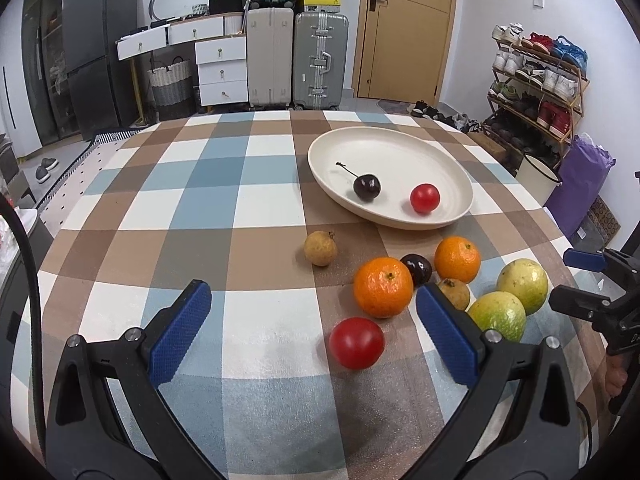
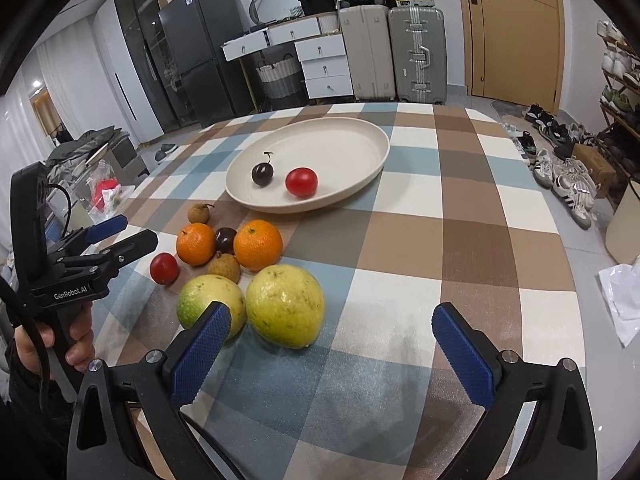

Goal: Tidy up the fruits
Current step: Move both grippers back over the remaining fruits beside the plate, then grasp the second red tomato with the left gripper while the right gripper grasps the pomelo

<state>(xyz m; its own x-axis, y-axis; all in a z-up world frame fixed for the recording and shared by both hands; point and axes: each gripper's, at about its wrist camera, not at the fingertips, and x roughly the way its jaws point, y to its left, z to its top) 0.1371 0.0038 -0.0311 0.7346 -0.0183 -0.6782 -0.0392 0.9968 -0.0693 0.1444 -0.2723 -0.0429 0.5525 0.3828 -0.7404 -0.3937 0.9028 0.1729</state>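
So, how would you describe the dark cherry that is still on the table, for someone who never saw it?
Find the white plate on the checked tablecloth, then the fruit cluster just in front of it. There two oranges lie side by side; the dark cherry is wedged between them, the only near-black fruit there.

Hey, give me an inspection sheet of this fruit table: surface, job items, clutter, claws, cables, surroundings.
Surface: checked tablecloth covers the table.
Job's things: cream plate holds a dark cherry and a red tomato. Off the plate: two oranges, two green-yellow fruits, two longans, another cherry, another tomato.
Clutter: nothing seen on the cloth.
Claws: left claw open, empty; right claw open, empty.
Cables: black cable at the left claw.
Surroundings: suitcases, shoe rack, door.
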